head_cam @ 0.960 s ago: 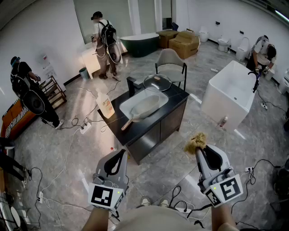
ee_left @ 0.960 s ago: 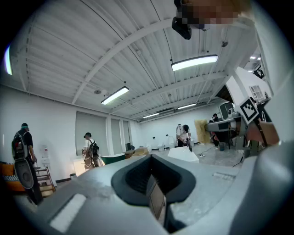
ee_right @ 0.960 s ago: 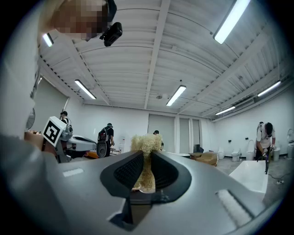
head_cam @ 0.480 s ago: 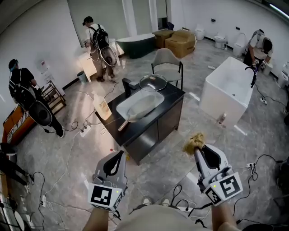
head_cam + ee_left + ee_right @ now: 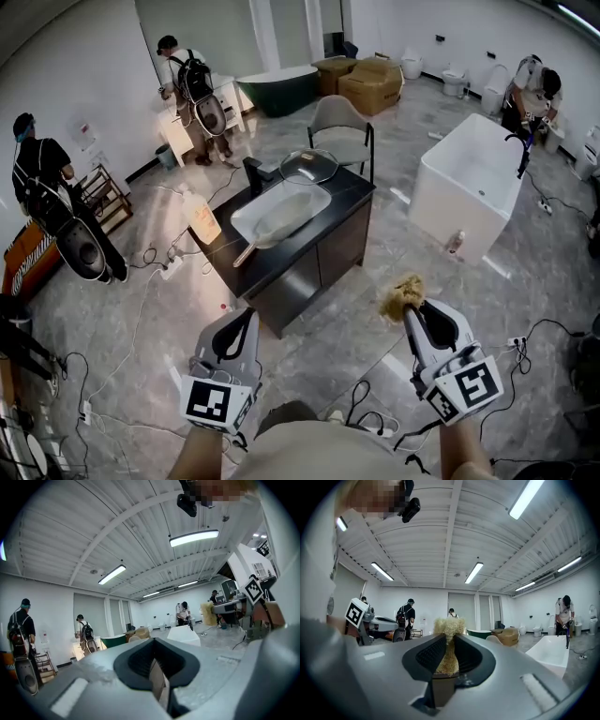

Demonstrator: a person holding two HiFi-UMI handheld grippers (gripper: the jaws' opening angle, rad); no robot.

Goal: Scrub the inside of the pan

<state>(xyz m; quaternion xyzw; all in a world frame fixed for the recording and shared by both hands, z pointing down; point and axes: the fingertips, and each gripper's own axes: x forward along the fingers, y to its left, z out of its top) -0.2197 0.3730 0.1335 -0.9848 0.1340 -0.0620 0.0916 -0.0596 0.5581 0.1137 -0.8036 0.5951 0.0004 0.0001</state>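
In the head view the pan [image 5: 279, 214] lies in the white sink [image 5: 246, 230] of a black counter [image 5: 349, 195], several steps ahead; its wooden handle [image 5: 246, 251] sticks out over the sink's front left rim. My right gripper [image 5: 411, 310] is low at the right, shut on a yellowish fibrous scrubber [image 5: 403, 294]; in the right gripper view the scrubber [image 5: 449, 631] stands up between the jaws of the right gripper [image 5: 449, 654]. Low at the left, my left gripper [image 5: 247, 316] is shut and empty, as the left gripper view also shows for the left gripper [image 5: 157, 666]. Both are far from the pan.
On the counter are a glass lid [image 5: 307, 166], a black faucet [image 5: 251, 175] and a bottle [image 5: 201, 218]. A chair [image 5: 337, 122] stands behind it and a white bathtub [image 5: 467, 187] to the right. Cables [image 5: 155, 267] lie on the floor. Three people work farther off.
The counter and the people have slid a little left in the head view as the camera shifted. Both grippers keep their places and their grips.
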